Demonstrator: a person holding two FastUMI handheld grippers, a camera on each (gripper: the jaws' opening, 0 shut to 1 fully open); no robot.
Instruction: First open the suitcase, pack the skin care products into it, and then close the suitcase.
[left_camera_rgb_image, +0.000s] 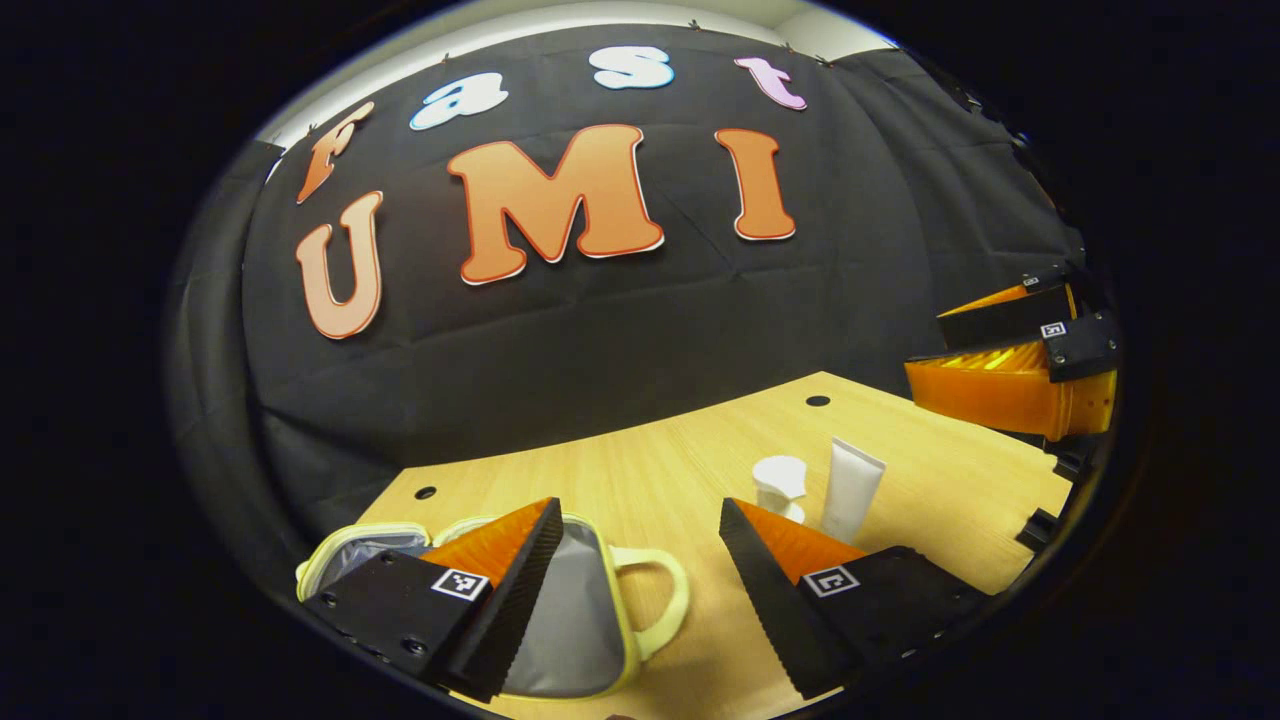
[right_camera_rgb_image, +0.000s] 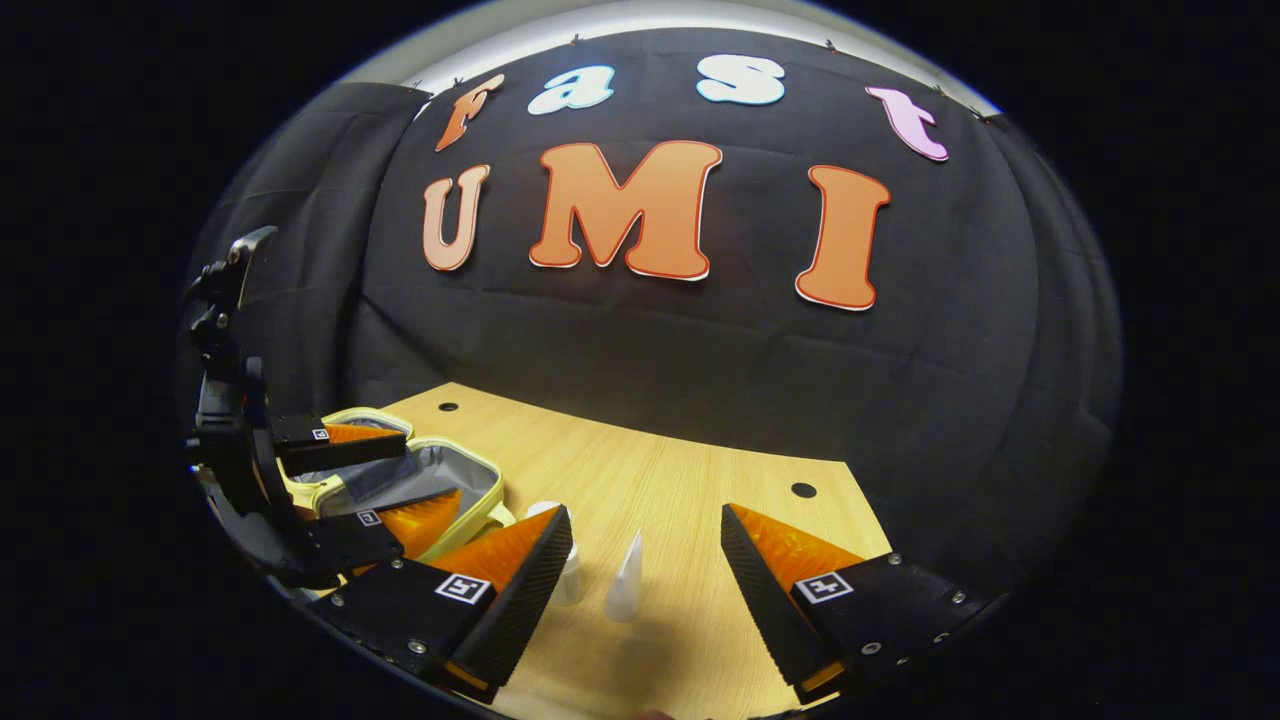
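Pale-yellow trim edges the grey-lined suitcase (left_camera_rgb_image: 575, 610), lying open on the wooden table (left_camera_rgb_image: 650, 480) at seven o'clock, handle toward three. At two o'clock a white tube (left_camera_rgb_image: 850, 490) stands upright, crimp up, beside a small white bottle (left_camera_rgb_image: 780, 485). Left gripper (left_camera_rgb_image: 640, 580) and right gripper (right_camera_rgb_image: 645, 590) both gape, holding nothing.
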